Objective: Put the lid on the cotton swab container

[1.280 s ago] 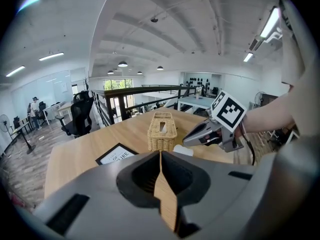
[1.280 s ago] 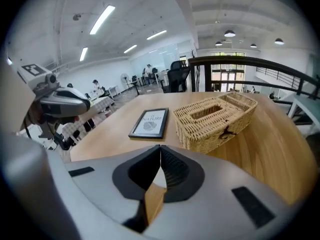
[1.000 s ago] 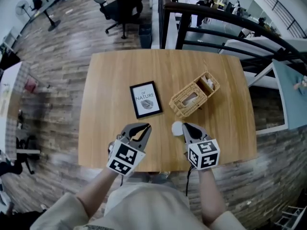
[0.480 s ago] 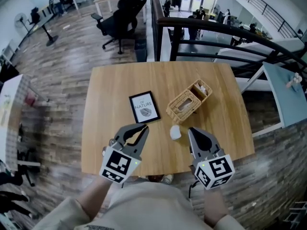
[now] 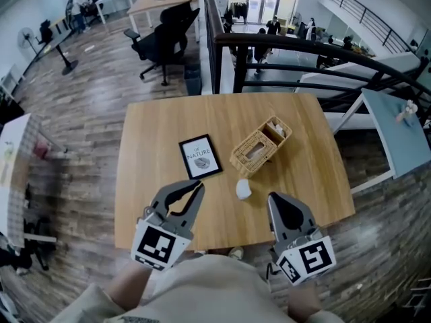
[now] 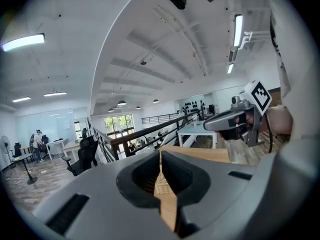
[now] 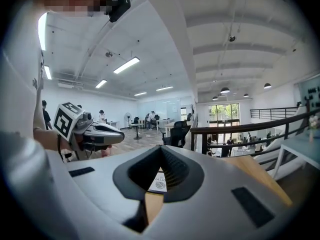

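Observation:
A small white round container [image 5: 243, 189] stands on the wooden table [image 5: 296, 123], in front of the wicker basket [image 5: 259, 145]; I cannot tell whether a lid is on it. My left gripper [image 5: 197, 188] hovers over the near table edge, left of the container, shut and empty. My right gripper [image 5: 273, 198] hangs just right of and nearer than the container, also shut with nothing in it. In the left gripper view the jaws [image 6: 160, 151] meet along a thin slit, and the right gripper [image 6: 235, 121] shows beyond. The right gripper view shows its jaws [image 7: 161, 148] closed.
A black-framed print [image 5: 200, 157] lies left of the basket and shows between the jaws in the right gripper view [image 7: 159, 181]. A dark railing [image 5: 303, 46] runs behind the table. Office chairs [image 5: 161, 42] stand farther off on the wood floor.
Both grippers have drawn back toward me and away from the white container. The right one no longer sits beside it. The container, basket and print have not moved.

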The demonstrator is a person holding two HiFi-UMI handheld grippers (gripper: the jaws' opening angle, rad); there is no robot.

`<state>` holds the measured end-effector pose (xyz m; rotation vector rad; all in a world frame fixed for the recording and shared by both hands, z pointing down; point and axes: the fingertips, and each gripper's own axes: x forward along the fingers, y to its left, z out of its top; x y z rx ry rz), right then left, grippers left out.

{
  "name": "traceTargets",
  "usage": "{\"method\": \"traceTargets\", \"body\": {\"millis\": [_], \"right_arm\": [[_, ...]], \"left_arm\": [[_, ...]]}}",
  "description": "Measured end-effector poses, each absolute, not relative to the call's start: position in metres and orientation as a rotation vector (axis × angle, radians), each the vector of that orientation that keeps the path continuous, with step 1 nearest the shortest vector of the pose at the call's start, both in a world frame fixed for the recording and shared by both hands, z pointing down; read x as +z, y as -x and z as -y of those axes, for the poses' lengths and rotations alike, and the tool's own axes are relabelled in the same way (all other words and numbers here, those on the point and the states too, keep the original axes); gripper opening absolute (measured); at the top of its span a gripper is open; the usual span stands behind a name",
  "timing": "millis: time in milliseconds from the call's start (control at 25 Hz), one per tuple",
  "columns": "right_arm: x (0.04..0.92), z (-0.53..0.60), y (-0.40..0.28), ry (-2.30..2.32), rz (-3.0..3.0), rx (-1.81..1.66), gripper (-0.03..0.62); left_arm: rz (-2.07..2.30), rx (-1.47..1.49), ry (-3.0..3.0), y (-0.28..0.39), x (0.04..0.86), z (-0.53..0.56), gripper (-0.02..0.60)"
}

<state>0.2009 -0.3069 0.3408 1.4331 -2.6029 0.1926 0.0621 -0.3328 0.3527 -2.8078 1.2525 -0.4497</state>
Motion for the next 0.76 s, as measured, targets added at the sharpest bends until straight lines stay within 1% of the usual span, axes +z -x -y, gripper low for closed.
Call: {"method": "traceTargets", "body": {"millis": [760], "right_arm": [[0.3483, 0.3096, -0.2066, -1.435, 2.542, 0.178, 0.026]], "left_arm": [[-1.261, -0.462, 2.821, -0.0591, 0.3547, 0.3291, 0.031]]}}
